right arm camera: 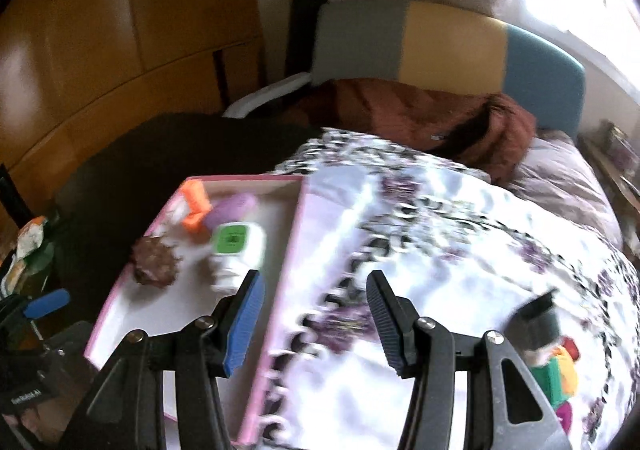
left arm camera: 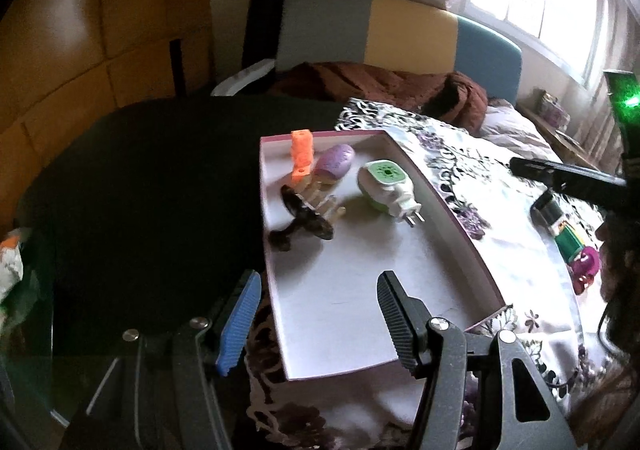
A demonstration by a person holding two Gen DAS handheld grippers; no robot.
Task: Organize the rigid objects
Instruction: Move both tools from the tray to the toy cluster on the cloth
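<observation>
Bedroom, flowered bedspread (right arm camera: 460, 250) over the bed. Pink-edged box (left arm camera: 440, 206) lies on it, holding an orange block (left arm camera: 301, 154), purple piece (left arm camera: 335, 162), plug-in unit (left arm camera: 386, 186) and dark clip (left arm camera: 300, 214) at its 11 o'clock end. Left tool (left arm camera: 318, 314) and right tool (right arm camera: 314, 320) both released, empty — between picks. Remaining toys (right arm camera: 554, 350) sit at 4 o'clock on the bedspread; next move, likely, is the right tool reaching there.

Tray (left arm camera: 280, 290): smooth, matt white card, pink edge. Plug-in (left arm camera: 384, 186): glossy plastic. Cloth (right arm camera: 460, 250): printed floral fabric. Wardrobe (left arm camera: 80, 30): glossy varnished wood. Pads (left arm camera: 394, 314): ribbed, matt, one black, one blue.
</observation>
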